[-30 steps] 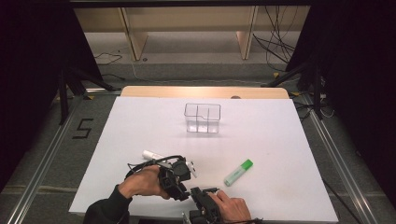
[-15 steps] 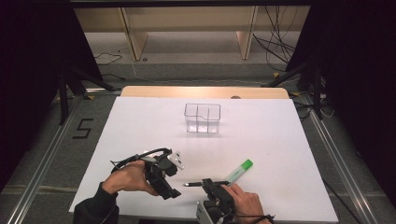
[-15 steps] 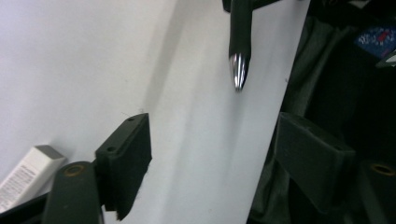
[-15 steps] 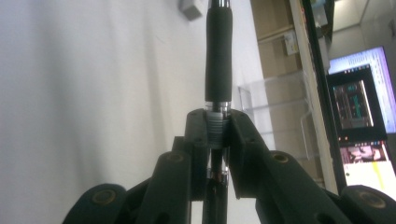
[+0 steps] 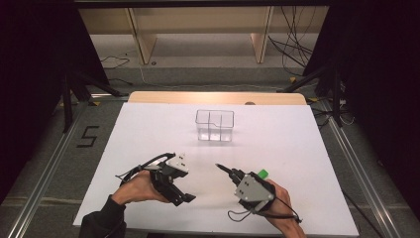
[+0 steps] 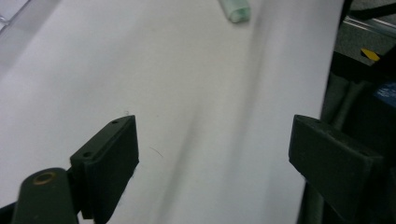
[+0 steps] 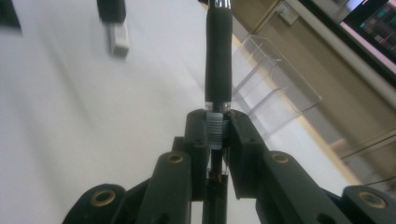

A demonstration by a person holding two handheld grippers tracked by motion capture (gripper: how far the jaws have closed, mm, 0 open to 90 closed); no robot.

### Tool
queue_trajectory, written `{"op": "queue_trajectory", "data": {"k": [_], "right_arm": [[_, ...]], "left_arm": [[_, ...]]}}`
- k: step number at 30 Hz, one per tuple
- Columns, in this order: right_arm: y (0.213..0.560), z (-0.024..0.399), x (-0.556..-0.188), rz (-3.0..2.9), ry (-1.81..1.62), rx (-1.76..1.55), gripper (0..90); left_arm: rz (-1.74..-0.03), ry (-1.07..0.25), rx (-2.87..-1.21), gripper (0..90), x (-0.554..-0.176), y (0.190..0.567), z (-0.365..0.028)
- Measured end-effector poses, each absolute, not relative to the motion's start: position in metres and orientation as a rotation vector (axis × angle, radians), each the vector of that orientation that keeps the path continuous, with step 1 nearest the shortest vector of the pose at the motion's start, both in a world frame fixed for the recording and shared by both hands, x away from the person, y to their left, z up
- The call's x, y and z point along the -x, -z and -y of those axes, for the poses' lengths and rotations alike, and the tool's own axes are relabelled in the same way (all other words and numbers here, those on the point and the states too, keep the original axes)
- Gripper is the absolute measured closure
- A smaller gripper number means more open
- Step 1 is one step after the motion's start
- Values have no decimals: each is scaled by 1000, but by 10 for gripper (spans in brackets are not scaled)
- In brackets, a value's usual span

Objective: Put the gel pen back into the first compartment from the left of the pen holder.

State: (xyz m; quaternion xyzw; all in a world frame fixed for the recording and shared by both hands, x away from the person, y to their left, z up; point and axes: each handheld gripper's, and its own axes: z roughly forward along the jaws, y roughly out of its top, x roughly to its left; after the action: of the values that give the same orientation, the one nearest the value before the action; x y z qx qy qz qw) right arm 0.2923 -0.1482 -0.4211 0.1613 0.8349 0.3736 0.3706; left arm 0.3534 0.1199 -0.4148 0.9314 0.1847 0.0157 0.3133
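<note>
My right gripper (image 5: pixel 233 174) is shut on a black pen (image 5: pixel 224 170) near the table's front edge, and the pen points up and to the left. In the right gripper view the pen (image 7: pixel 218 60) rises straight out of the shut jaws of that gripper (image 7: pixel 217 122). A green marker (image 5: pixel 262 173) lies just behind that gripper, partly hidden by it. My left gripper (image 5: pixel 185 184) is at the front left. Its jaws have just been opening and now stand wide open, with nothing between them. In the left gripper view only white table shows between that gripper's (image 6: pixel 219 149) jaws, and the marker's pale end (image 6: pixel 236 9) lies beyond.
A clear plastic divided box (image 5: pixel 214 125) stands at the middle of the white table (image 5: pixel 297 148), toward the back. It is also in the right gripper view, the clear box (image 7: pixel 275 79) past the pen. The table's right edge (image 6: pixel 327 70) runs close to the left gripper's right jaw.
The two hands were close together and have parted. The left gripper went left and opened its jaws. The right gripper rose and moved right with the pen, and now covers part of the green marker.
</note>
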Motion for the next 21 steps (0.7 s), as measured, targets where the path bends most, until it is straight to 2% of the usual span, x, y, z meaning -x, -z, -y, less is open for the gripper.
{"op": "queue_trajectory", "data": {"k": [10,15,18,21], "right_arm": [[404,167,-330,-2144,-1378,-780,796],[397,172,-348,-2093,-1454,-922,795],[388,173,-358,-2072,-1536,-977,795],[380,170,-369,-2044,-1548,-998,795]], "left_arm": [[-551,-232,-2243,146,-347,430,-123],[-598,-304,-2097,147,-339,438,-126],[-613,-322,-2064,147,-335,442,-127],[-648,-285,-2002,148,-330,448,-130]]}}
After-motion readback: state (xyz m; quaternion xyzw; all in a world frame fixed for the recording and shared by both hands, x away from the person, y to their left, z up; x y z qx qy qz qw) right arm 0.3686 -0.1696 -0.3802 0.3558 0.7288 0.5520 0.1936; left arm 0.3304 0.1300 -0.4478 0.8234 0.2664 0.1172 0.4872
